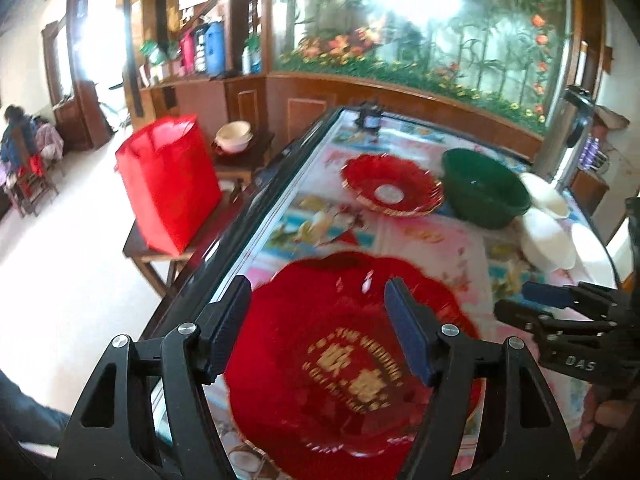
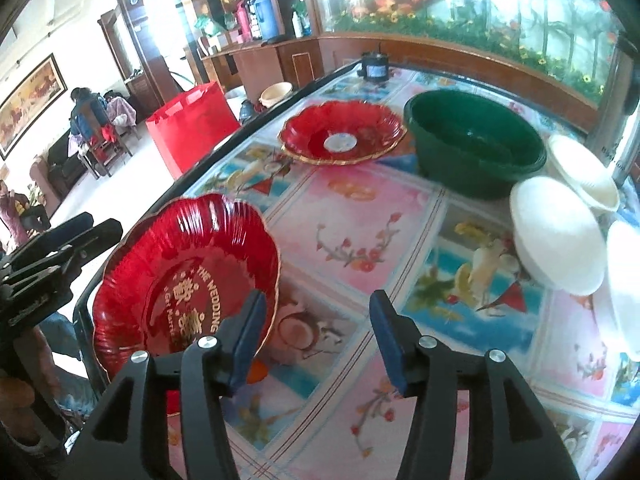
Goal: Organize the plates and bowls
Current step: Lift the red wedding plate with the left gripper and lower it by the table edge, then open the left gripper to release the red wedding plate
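The left gripper [image 1: 318, 326] stands with its jaws wide apart and empty above the near red scalloped plastic plate with gold lettering [image 1: 344, 364], which lies flat at the near left edge of the floral-patterned table cover [image 2: 360, 220]. The right gripper [image 2: 316, 340] is likewise parted with nothing between its blue pads [image 2: 384, 336], positioned just right of that plate. Farther along the table sit a second red scalloped plate with gold rim [image 2: 344, 132], a dark green round plastic basin [image 2: 476, 140] beside it, and white bowls [image 2: 556, 236] at the right edge.
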Available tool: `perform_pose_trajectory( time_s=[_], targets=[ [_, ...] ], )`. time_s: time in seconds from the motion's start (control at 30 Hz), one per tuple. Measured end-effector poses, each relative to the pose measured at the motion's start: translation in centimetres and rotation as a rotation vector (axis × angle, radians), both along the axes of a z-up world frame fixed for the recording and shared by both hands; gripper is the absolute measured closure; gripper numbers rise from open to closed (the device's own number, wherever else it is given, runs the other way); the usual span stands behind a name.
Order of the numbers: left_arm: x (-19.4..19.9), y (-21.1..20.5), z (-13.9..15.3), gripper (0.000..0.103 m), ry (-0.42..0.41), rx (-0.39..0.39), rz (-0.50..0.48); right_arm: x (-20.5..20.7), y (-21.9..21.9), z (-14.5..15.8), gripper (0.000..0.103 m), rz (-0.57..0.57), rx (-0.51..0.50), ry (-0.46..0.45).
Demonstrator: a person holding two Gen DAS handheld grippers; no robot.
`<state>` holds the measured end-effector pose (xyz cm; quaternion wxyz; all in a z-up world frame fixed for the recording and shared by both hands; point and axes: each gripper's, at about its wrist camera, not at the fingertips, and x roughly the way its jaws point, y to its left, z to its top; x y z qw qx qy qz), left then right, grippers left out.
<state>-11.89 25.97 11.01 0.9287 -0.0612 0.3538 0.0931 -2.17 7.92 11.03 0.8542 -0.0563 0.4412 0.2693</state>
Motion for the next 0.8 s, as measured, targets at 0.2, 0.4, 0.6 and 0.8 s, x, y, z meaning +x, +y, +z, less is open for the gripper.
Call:
perform_pose_trajectory(
  time_s=[0.2, 0.4, 0.6, 0.8],
  targets=[
    [1.6, 0.8, 2.0, 0.033, -0.026, 0.052, -0.034, 1.8, -0.2, 1.3, 0.044, -0.017, 0.027, -0.008],
    [4.4, 3.4, 2.8, 0.033, -0.037, 0.06, -0.036, 3.6, 0.7, 1.4, 0.043, -0.014, 0.056, 0.02],
    [8.6, 5.8, 2.7, 0.033, -0.023, 0.041, -0.062, 5.9, 1.7, 0.2, 0.042, -0.046, 0.072, 0.065],
    [12.0, 6.4, 1.5, 0.033, -0.003, 0.057, -0.087, 8.0, 2.7, -1.1, 0.042, -0.059, 0.069, 0.099]
  ],
)
